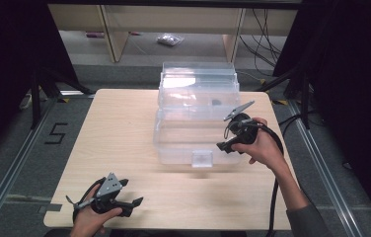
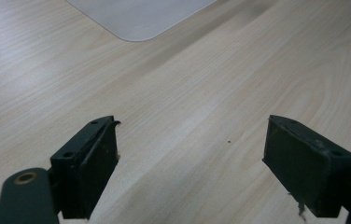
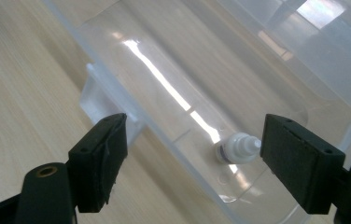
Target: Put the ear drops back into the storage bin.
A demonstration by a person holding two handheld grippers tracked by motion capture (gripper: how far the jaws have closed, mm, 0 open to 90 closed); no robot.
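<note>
A clear plastic box [image 1: 193, 133] stands in the middle of the wooden table [image 1: 124, 128], its lid [image 1: 198, 81] raised behind it. My right gripper [image 1: 228, 140] hovers open at the box's front right corner, held by a hand. In the right gripper view the right gripper [image 3: 194, 121] looks down into the box [image 3: 173, 60], where a small white nozzle-topped bottle [image 3: 236, 147] lies on the bottom near the right jaw. My left gripper [image 1: 131, 191] rests open near the table's front left edge. In the left gripper view the left gripper [image 2: 192, 128] has bare wood between its jaws.
A latch tab [image 1: 202, 159] sticks out from the box's front wall. A small dark thing [image 1: 216, 102] shows through the box near the back. A pale rounded corner of the box [image 2: 141, 18] lies far ahead of the left gripper. Shelving legs and cables stand beyond the table.
</note>
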